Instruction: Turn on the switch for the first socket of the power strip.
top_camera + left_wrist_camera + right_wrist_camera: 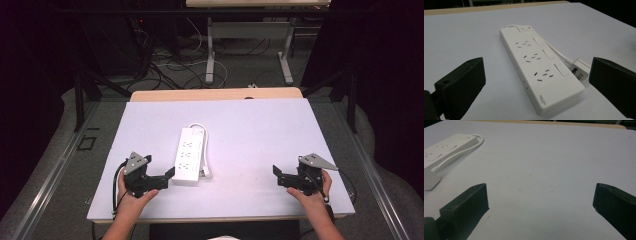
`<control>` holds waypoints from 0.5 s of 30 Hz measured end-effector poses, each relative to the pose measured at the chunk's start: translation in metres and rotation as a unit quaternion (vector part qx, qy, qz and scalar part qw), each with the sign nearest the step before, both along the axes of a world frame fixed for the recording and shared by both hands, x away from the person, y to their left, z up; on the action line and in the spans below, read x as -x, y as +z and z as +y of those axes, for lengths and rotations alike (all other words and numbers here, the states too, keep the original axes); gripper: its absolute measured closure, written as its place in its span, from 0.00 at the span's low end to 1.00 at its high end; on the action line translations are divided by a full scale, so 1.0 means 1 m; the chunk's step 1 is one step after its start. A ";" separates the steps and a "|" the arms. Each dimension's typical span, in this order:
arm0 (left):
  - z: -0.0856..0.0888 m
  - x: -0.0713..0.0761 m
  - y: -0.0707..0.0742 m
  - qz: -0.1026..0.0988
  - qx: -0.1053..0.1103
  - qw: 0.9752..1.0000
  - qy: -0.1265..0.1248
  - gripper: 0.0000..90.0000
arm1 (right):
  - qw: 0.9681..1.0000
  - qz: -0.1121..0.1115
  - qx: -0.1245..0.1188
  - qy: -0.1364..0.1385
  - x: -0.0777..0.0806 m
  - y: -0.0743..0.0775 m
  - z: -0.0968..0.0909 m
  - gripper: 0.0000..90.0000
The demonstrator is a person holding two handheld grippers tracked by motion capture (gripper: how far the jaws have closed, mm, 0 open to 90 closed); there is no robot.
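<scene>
A white plastic three-socket power strip is laid lengthwise near the middle of the white table, its white cord looped back along its right side to the plug by the near end. It is judged rigid, light and smooth; its long side edges should be gripped. The left gripper, just left of the near end, is spread wide, nothing held. The right gripper, well apart, is likewise wide open and empty.

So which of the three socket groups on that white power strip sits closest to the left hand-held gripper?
The end group, farthest from the switch and beside the loose plug, just ahead of the left hand-held gripper; the other two lie beyond it.
</scene>
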State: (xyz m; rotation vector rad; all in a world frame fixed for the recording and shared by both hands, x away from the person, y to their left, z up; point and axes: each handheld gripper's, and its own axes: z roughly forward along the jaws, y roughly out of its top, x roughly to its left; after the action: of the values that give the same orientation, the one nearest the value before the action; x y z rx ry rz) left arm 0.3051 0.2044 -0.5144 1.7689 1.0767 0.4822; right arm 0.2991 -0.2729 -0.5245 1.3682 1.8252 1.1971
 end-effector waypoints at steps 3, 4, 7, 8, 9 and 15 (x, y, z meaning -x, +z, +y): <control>0.000 0.000 0.000 0.003 0.002 1.000 -0.001 0.01 | 1.000 0.009 0.012 0.006 0.002 0.000 0.003 0.00; 0.000 0.000 0.001 -0.001 -0.002 1.000 -0.002 0.01 | 1.000 0.003 0.015 0.010 0.003 0.000 0.004 0.00; -0.002 0.000 0.001 0.002 0.005 1.000 -0.001 0.01 | 1.000 -0.004 0.021 0.014 0.005 0.003 0.010 0.00; -0.002 0.000 0.001 0.002 0.005 1.000 -0.001 0.01 | 1.000 -0.012 0.020 0.016 0.004 0.003 0.012 0.00; -0.002 0.001 0.001 0.002 0.005 1.000 -0.005 0.01 | 1.000 -0.007 0.023 0.020 0.005 0.003 0.013 0.00; -0.005 0.008 0.000 0.006 -0.001 1.000 -0.014 0.05 | 0.999 -0.001 0.010 0.039 0.002 0.000 0.020 0.00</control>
State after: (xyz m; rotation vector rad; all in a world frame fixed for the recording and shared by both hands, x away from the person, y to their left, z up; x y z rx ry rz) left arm 0.2973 0.1994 -0.5147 1.7884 1.0582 0.4574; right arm 0.2967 -0.2527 -0.5245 1.2953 1.8998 1.2142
